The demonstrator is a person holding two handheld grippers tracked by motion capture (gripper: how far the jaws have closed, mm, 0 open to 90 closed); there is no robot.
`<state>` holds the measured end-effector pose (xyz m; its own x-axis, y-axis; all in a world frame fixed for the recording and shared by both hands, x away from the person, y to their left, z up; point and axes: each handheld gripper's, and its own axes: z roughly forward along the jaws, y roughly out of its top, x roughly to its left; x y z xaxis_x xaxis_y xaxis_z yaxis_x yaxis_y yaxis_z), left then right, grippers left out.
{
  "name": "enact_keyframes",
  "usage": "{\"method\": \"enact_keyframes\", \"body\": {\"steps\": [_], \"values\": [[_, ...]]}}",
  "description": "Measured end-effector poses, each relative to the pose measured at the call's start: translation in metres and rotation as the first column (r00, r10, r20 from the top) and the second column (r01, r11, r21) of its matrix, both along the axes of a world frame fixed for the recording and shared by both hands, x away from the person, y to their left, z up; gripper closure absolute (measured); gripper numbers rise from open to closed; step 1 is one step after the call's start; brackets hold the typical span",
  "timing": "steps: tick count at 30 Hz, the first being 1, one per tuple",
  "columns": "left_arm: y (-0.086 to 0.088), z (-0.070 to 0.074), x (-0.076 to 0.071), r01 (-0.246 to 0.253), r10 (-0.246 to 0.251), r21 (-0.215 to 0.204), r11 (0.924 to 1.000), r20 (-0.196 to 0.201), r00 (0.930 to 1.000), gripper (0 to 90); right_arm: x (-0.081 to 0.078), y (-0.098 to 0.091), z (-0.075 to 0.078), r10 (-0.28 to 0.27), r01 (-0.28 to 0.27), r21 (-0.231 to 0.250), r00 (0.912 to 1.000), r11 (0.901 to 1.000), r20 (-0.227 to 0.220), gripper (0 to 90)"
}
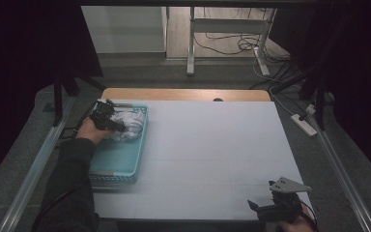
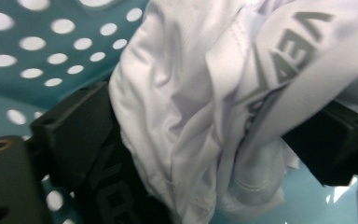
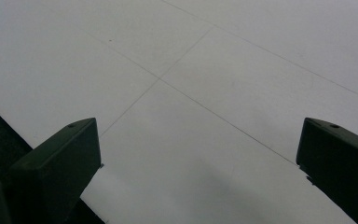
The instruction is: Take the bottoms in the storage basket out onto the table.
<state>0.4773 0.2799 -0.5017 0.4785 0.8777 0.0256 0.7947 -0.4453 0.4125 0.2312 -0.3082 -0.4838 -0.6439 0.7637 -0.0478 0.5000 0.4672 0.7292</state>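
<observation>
**Left fingers spread around white cloth in the teal basket**

In the left gripper view the fingers (image 2: 70, 130) stand wide apart, with a bunched white garment (image 2: 205, 107) lying between them; its folds drape over the fingers on both sides, and grey lettering shows on one fold. The fingers do not clamp it. From above, the left gripper (image 1: 107, 116) sits at the far end of a teal perforated basket (image 1: 118, 162), where the garment (image 1: 128, 123) lies crumpled inside. The basket rests at the left edge of the white tabletop (image 1: 212, 150).

The right gripper (image 1: 270, 205) hovers at the near right corner of the tabletop, well apart from the basket. Its fingers (image 3: 60, 158) are spread wide with nothing between them, bare tabletop (image 3: 191, 93) beneath.
</observation>
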Motion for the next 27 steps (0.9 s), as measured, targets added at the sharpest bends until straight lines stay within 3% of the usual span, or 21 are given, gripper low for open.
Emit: {"method": "enact_keyframes", "body": {"steps": [5,9,15,18,21,22,23,24,27], "values": [[-0.007,-0.010,0.004,0.036,-0.035,0.067,0.9971,-0.012,0.9993,2.8,0.000,0.000,0.000,0.001,-0.001,0.000,1.0000,1.0000,0.000,0.0],[-0.008,-0.014,0.006,0.039,-0.038,0.069,0.9968,-0.018,0.9991,2.2,0.000,0.000,0.000,0.003,-0.003,0.001,1.0000,1.0000,-0.001,0.0],[-0.009,-0.015,0.004,0.038,-0.037,0.060,0.9975,-0.014,0.9992,8.6,0.000,0.001,0.000,0.007,-0.007,-0.004,1.0000,1.0000,-0.002,0.0],[-0.012,-0.013,0.001,0.035,-0.035,0.064,0.9974,-0.004,0.9994,19.8,0.000,0.001,0.000,0.009,-0.009,-0.008,1.0000,0.9999,-0.001,0.0],[-0.014,-0.010,-0.002,0.043,-0.044,0.071,0.9966,0.011,0.9990,38.4,0.000,0.001,0.000,0.012,-0.012,-0.009,0.9999,0.9999,-0.002,0.0],[-0.014,-0.009,-0.002,0.064,-0.064,0.039,0.9972,-0.007,0.9979,45.5,0.000,0.001,0.000,0.012,-0.012,-0.009,0.9999,0.9999,-0.003,0.0],[-0.014,-0.012,-0.001,0.047,-0.048,-0.017,0.9987,-0.045,0.9978,61.3,0.000,0.001,0.000,0.012,-0.012,-0.009,0.9999,0.9999,-0.002,0.0],[-0.013,-0.012,-0.001,0.029,-0.031,-0.043,0.9986,-0.045,0.9985,63.0,0.000,0.001,0.000,0.011,-0.011,-0.011,0.9999,0.9999,-0.001,0.0],[-0.014,-0.011,-0.001,0.027,-0.029,-0.040,0.9988,-0.053,0.9982,66.2,0.000,0.001,0.000,0.011,-0.011,-0.009,0.9999,0.9999,0.000,0.0]]}}
